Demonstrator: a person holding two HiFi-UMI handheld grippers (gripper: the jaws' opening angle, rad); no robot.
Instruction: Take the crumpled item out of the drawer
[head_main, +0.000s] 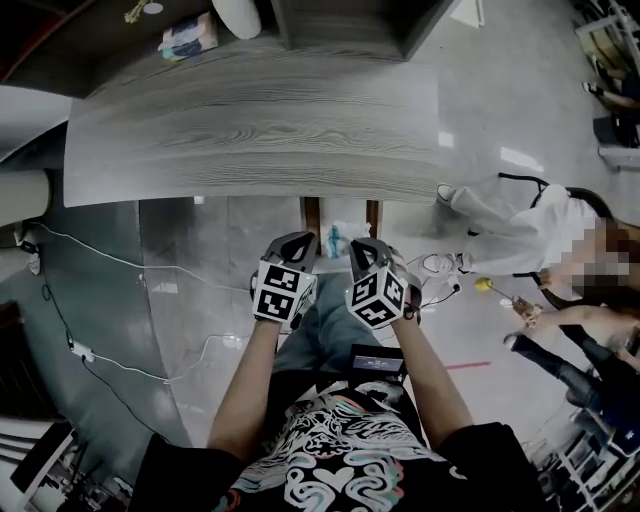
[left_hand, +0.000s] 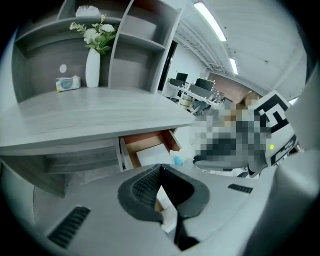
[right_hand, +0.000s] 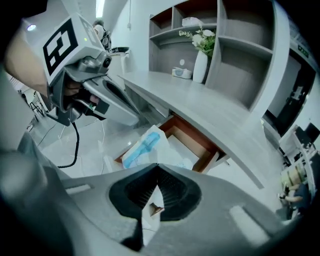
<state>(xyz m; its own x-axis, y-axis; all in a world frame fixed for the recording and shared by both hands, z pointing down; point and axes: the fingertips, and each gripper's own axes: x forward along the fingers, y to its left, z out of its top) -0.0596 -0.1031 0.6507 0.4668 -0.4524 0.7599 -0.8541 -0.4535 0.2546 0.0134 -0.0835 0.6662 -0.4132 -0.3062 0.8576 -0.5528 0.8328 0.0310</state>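
Head view: crumpled item (head_main: 338, 240), open drawer (head_main: 312, 214)

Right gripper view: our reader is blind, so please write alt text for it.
An open drawer under a grey desk holds a crumpled white-and-blue packet. The right gripper, jaws together, points at it; the left gripper is upper left.

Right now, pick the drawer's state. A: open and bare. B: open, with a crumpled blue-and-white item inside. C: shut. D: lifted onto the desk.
B: the drawer stands pulled out, and the item lies at its front end.
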